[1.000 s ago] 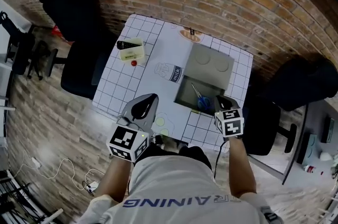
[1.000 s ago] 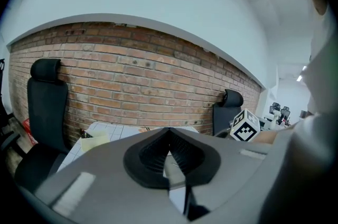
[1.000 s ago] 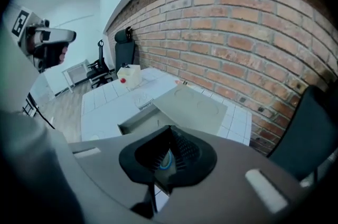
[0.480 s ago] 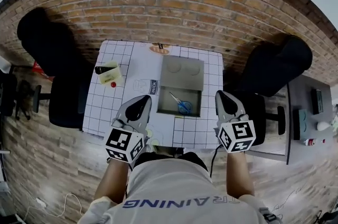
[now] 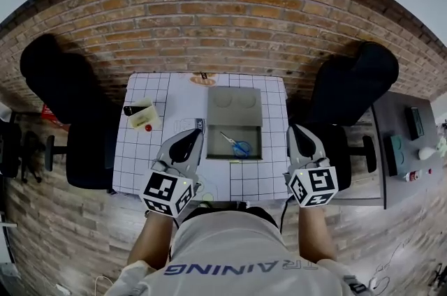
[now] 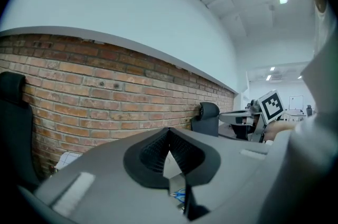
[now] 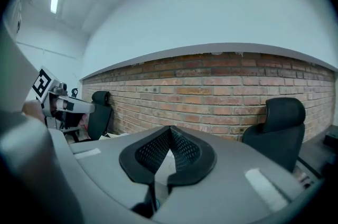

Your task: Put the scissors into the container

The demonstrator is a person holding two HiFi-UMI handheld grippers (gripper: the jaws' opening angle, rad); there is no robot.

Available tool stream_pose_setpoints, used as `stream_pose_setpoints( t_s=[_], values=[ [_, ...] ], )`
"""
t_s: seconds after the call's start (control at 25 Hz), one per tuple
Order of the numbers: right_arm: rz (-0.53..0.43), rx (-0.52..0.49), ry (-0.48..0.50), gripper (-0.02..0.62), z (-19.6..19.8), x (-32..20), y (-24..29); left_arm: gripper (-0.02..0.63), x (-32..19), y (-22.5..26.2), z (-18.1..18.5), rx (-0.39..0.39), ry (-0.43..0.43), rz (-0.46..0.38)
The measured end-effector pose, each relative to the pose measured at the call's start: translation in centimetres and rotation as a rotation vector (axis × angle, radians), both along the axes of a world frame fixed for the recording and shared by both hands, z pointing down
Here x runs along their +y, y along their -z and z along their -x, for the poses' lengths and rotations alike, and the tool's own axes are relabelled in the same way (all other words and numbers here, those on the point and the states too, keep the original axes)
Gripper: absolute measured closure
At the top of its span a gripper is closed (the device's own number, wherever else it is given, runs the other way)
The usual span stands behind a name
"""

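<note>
Blue-handled scissors [image 5: 238, 145] lie inside the grey open-topped container [image 5: 253, 147] on the gridded white table [image 5: 143, 162], seen in the head view. My left gripper [image 5: 190, 138] hovers just left of the container, held up near the table's front, its jaws closed with nothing between them. My right gripper [image 5: 298, 135] is raised to the right of the container, past the table's right edge, also shut and empty. Through the left gripper view a sliver of the blue scissors [image 6: 180, 195] shows past the closed jaws [image 6: 168, 157]. The right gripper view [image 7: 168, 153] faces the brick wall.
A yellowish box [image 5: 142, 114] with a black object and a red piece sits at the table's left. An orange item [image 5: 203, 80] lies at the far edge. Black office chairs [image 5: 59, 89] [image 5: 353, 89] flank the table. A grey desk [image 5: 401, 148] stands at right.
The head view has pulled back and levelled; both grippers have drawn away from the container toward the person. The scissors stay in the container.
</note>
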State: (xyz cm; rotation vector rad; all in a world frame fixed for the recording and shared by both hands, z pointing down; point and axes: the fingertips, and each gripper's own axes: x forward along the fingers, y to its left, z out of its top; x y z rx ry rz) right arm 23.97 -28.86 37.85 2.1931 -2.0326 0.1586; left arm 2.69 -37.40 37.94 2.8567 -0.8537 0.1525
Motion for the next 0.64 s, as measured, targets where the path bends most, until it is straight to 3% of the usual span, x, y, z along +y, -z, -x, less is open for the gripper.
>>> stream_pose_setpoints(
  t_s=[0.64],
  values=[
    [0.012, 0.039, 0.032, 0.58, 1.7, -0.1, 0.3, 0.609, 0.3, 0.5, 0.4, 0.02, -0.015, -0.023]
  ],
)
